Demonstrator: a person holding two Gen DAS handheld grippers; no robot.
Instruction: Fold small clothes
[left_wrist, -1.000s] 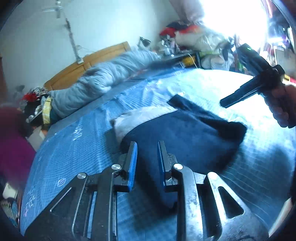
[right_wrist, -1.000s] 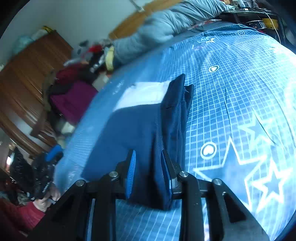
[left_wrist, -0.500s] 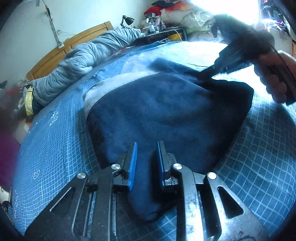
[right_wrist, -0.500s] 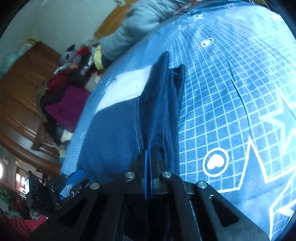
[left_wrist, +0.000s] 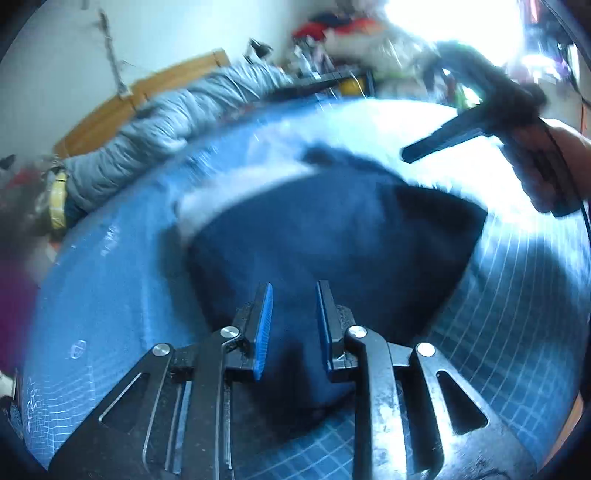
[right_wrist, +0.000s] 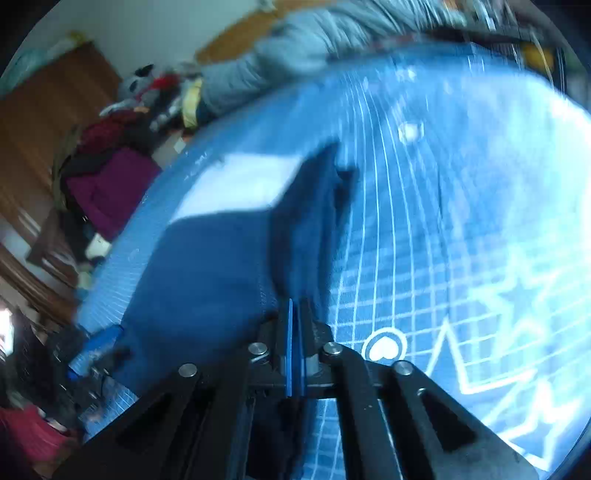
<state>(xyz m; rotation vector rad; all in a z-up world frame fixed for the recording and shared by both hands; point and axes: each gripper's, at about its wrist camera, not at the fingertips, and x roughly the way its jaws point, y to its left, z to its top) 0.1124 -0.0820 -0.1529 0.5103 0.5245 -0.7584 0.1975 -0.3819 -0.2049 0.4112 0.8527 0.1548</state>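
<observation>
Navy-blue folded garment with a white panel (left_wrist: 332, 236) lies on the blue grid-printed bedsheet (left_wrist: 517, 314), where it lay half a second ago, now smeared by blur. Over its near edge, the left gripper (left_wrist: 294, 325) has just widened its blue-padded jaws, which stand apart without pressing the cloth. At the garment's right fold, the right gripper (right_wrist: 296, 343) had snapped shut and has eased slightly; its jaws are nearly together, and whether they still pinch cloth I cannot tell.

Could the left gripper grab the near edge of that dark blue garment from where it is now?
Probably yes. The left gripper sits right over the dark blue garment on the bedsheet, its jaws apart with cloth between them, and nothing blocks it.
</observation>
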